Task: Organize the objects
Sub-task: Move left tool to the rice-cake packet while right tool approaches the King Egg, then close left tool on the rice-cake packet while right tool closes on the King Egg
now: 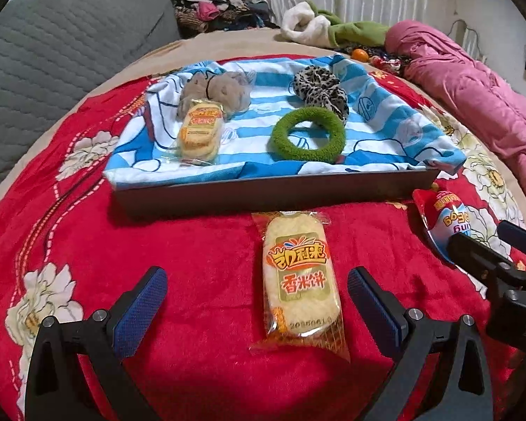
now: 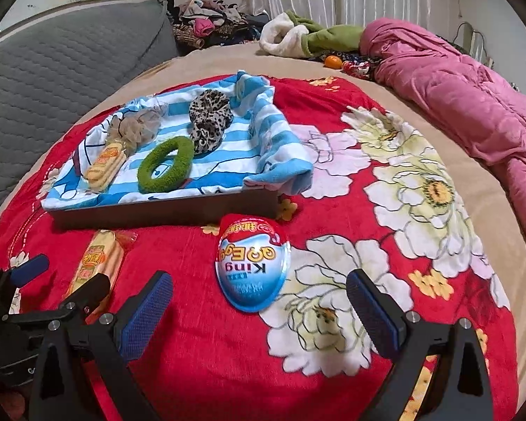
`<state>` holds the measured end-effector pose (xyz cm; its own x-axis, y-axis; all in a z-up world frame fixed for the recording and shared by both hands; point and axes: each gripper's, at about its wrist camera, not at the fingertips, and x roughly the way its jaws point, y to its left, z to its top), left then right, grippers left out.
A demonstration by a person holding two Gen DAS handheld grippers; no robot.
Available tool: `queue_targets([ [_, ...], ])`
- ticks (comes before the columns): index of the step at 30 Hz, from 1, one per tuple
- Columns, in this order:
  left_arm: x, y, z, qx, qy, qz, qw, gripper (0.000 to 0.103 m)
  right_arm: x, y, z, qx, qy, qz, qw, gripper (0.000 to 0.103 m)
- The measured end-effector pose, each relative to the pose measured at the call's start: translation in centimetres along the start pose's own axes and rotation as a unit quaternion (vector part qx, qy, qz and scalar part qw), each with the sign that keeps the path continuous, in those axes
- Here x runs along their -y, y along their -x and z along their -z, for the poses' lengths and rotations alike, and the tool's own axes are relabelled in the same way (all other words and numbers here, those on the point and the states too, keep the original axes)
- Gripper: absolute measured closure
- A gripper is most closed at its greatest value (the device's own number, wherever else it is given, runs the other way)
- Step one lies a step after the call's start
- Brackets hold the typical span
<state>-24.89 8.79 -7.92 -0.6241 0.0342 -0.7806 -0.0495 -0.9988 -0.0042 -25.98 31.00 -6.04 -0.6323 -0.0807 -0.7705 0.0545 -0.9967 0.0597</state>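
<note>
Red blanket: our cracker pack [image 1: 299, 277] and egg [image 2: 252, 261] lie just before the tray [image 1: 273, 193].
Jaws: both released, empty.
Risk: slick wrappers may slip our pinch.

rice cracker packs: 2, one in tray [image 1: 200, 132], one on blanket [image 1: 299, 280] | hair scrunchies: 3, beige [image 1: 216, 92], leopard [image 1: 321, 87], green [image 1: 308, 134] | egg toy [image 2: 252, 263]: 1 | tray [image 1: 277, 193]: 1 | striped towel [image 1: 385, 129]: 1 | grippers: 2, left [image 1: 257, 294], right [image 2: 259, 298]
</note>
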Motion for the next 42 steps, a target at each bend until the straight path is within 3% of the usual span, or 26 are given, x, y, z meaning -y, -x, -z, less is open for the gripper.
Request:
queue_targets([
  [9, 0.0, -1.6, -0.3, -0.018, 0.009, 0.031, 0.9993, 0.014, 0.1, -2.1, -0.6, -0.013, -0.002, 0.003, 1.0, 0.01],
  [13, 0.2, -2.2, -0.3, -0.026, 0.004, 0.044, 0.9987, 0.036, 0.2, -3.0, -0.5, -0.02, -0.005, 0.0, 1.0, 0.018],
  [16, 0.4, -2.4, -0.4, -0.026, 0.003, 0.048, 0.9985, 0.04, 0.1, -3.6, -0.5, -0.024, -0.004, -0.001, 1.0, 0.026],
  [20, 0.7, -2.4, -0.5, -0.024, -0.003, 0.068, 0.9974, 0.061, 0.0, -4.2, -0.5, -0.03, -0.006, -0.007, 0.999, 0.043],
  [23, 0.9, -2.5, -0.5, -0.025, -0.006, 0.07, 0.9972, 0.061, 0.0, -4.3, -0.6, -0.031, -0.007, -0.014, 0.999, 0.048],
  [42, -0.3, 0.9, -0.3, 0.0, 0.009, 0.068, 0.9976, 0.062, -1.0, 0.0, 0.0, -0.001, -0.008, -0.047, 0.999, 0.049],
])
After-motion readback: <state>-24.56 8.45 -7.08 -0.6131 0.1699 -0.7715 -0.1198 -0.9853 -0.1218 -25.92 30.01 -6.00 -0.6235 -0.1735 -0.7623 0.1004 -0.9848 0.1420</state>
